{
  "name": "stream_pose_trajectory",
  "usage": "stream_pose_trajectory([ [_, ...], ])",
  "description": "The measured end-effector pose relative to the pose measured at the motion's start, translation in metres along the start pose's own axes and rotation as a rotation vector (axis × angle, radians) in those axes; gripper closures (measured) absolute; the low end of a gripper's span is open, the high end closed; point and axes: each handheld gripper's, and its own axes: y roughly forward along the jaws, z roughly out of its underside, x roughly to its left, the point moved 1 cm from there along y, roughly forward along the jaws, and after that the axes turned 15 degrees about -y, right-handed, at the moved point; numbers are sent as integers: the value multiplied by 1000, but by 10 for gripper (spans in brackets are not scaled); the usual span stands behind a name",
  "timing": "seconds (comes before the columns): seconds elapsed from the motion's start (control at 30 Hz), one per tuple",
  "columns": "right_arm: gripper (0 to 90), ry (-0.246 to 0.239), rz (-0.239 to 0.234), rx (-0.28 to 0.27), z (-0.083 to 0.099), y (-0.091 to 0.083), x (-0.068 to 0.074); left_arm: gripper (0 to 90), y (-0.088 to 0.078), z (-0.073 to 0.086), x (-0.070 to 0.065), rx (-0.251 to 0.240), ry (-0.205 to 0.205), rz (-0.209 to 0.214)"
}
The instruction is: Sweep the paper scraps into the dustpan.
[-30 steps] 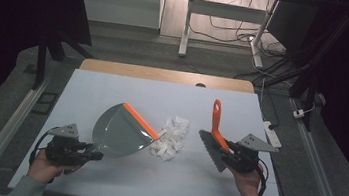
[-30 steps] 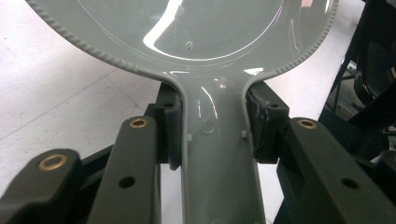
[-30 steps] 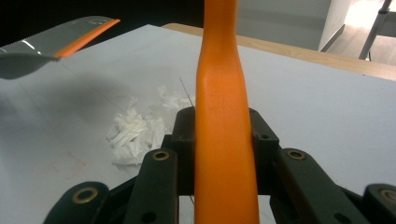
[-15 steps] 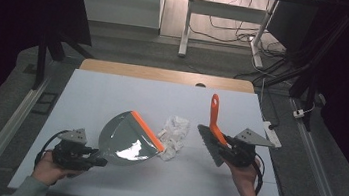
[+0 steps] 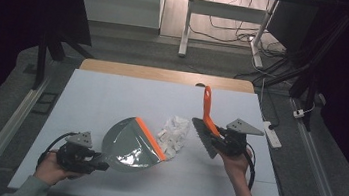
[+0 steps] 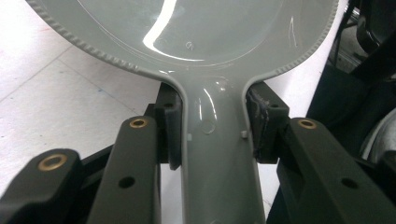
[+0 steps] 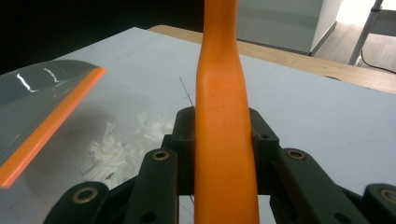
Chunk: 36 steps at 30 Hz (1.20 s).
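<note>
Gleaming grey dustpan (image 5: 129, 145), orange-edged; crumpled white paper (image 5: 173, 134); orange-handled brush (image 5: 205, 119).

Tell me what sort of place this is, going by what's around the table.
Probably a lab or workshop set up for recording, not a home: a white-topped table under bright light in a dark room, loose cables trailing over the floor behind it, a power strip beside it, and bare metal desk legs beyond.

Dim, dark-edged room, lit table (image 5: 111, 100), glare streaks on the glossy dustpan (image 6: 187, 28), soft close-up focus.
</note>
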Motion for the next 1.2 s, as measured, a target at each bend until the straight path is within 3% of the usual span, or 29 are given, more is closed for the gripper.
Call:
stream_pose_trajectory([
  [0.3, 700, -18, 1, 19, -6, 14, -2, 613, 1, 6, -4, 36, 16, -14],
  [0.57, 701, -32, -9, 46, -8, 29, -5, 613, 4, 7, -10, 84, 29, -53],
  [0.97, 701, -19, 30, 112, -11, 54, -20, 613, 11, 10, -8, 122, 21, -32],
  [1.2, 700, -25, 35, 149, -19, 71, -26, 613, 7, 13, -4, 138, 6, -49],
])
